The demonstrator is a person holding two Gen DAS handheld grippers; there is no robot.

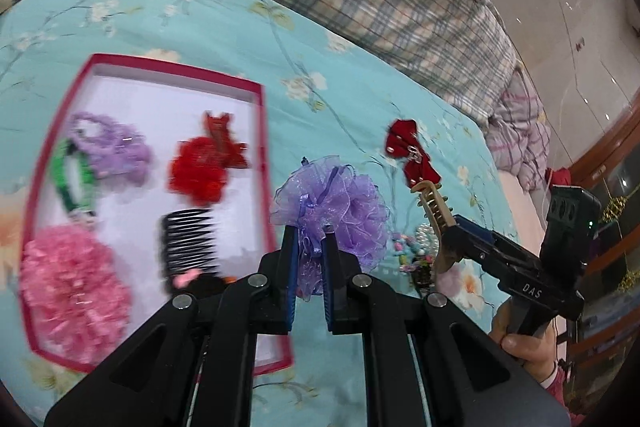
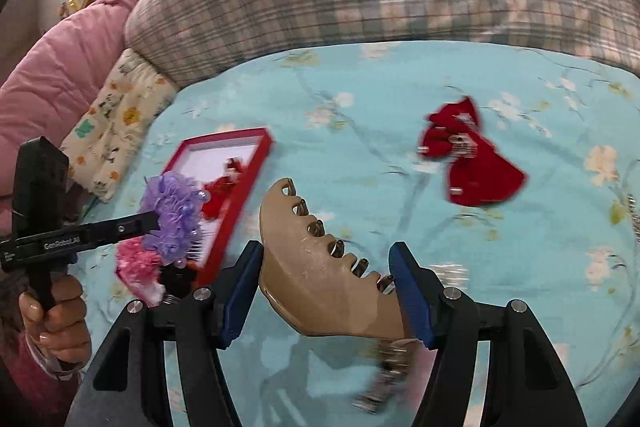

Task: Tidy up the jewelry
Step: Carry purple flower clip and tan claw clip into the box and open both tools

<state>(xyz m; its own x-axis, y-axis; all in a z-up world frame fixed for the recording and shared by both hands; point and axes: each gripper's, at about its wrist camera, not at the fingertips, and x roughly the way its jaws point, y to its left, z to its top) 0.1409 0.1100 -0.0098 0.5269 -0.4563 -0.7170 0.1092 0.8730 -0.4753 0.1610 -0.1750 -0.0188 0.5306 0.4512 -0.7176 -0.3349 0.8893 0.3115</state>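
Jewelry fills the red box (image 1: 262,131) on the bed (image 1: 224,39); in the left wrist view the left hand-held gripper (image 1: 310,239) is clamped on a purple organza scrunchie (image 1: 344,203) beside the box. From the right wrist view, the right hand-held gripper (image 2: 326,263) is clamped on a tan claw clip (image 2: 316,275); a red bow clip (image 2: 476,163) lies apart.
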